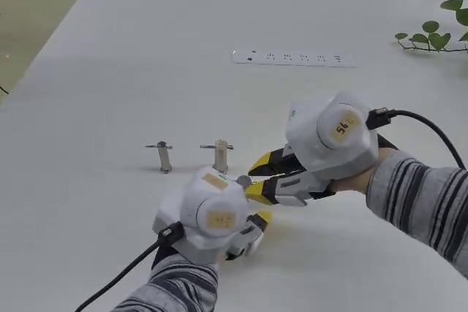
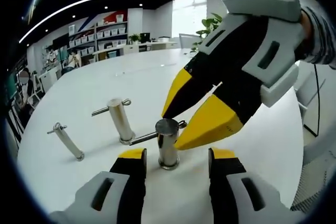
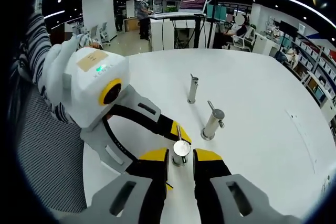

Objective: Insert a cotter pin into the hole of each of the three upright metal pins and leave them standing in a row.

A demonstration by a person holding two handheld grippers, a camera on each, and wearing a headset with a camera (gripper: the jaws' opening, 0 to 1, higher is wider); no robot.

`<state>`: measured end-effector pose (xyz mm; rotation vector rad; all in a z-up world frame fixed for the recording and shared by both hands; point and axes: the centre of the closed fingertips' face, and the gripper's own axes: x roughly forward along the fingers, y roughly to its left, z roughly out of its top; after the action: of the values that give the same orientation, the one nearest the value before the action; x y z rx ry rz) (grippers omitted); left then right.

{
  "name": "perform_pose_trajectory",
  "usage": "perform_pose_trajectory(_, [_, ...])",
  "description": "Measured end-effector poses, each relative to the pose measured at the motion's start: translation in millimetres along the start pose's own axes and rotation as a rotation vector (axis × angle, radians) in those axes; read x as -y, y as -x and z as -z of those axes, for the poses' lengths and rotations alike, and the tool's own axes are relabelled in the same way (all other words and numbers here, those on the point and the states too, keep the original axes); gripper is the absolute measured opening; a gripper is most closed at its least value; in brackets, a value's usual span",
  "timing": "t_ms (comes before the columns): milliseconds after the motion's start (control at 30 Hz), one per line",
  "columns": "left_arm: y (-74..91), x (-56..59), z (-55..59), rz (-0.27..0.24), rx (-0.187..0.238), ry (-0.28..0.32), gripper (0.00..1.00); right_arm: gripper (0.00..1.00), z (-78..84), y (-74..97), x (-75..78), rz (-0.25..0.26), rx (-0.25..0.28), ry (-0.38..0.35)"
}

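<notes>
The left gripper (image 2: 177,156) is held low over the white worktop (image 1: 146,71). Its fingers (image 2: 132,157) are spread, with clear gaps left on both sides of a metal pin (image 2: 167,145) that stands upright on the worktop between their yellow tips. A cotter pin (image 2: 143,138) is seen passed through the hole near the top of that metal pin. In the left gripper view its long shank sticks out toward the left-hand finger, and its looped end shows just past the other side.

The right gripper (image 3: 181,157) is set opposite the left gripper. Its fingers (image 3: 208,157) are drawn close together about the top of the same metal pin and the looped end of the cotter pin. In the right gripper view a narrow gap is seen on each side of the pin top. Whether the looped end is actually pinched cannot be told.

Beyond the right gripper's fingertips, a second metal pin (image 1: 221,156) and a third metal pin (image 1: 164,157) stand upright on the worktop. They are set apart from each other, and each is crossed near the top by its own cotter pin. Far beyond the fingers of both grippers, a power strip (image 1: 292,58) is laid flat on the worktop. A leafy plant (image 1: 437,36) is seen near the worktop's far edge.
</notes>
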<state>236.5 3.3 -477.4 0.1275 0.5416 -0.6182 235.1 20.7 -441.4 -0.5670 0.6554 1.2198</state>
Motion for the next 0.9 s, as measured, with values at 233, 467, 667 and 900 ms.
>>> perform_pose_trajectory(233, [11.4, 2.5, -2.3, 0.024, 0.001, 0.002, 0.52, 0.1, 3.6, -13.6, 0.1, -0.019, -0.023, -0.032])
perform_pose_trajectory(467, [24.3, -1.0, -10.5, 0.044, 0.028, 0.01, 0.59, 0.08, 4.0, -12.0, -1.6, -0.047, -0.036, -0.009])
perform_pose_trajectory(667, [35.1, -9.4, -13.6, 0.029, 0.036, -0.04, 0.63, 0.08, 6.2, -9.4, 3.6, -0.052, -0.039, -0.008])
perform_pose_trajectory(900, [48.6, -16.3, -18.6, 0.043, 0.058, -0.04, 0.67, 0.08, 9.5, 0.7, 18.0, -0.035, -0.055, 0.0])
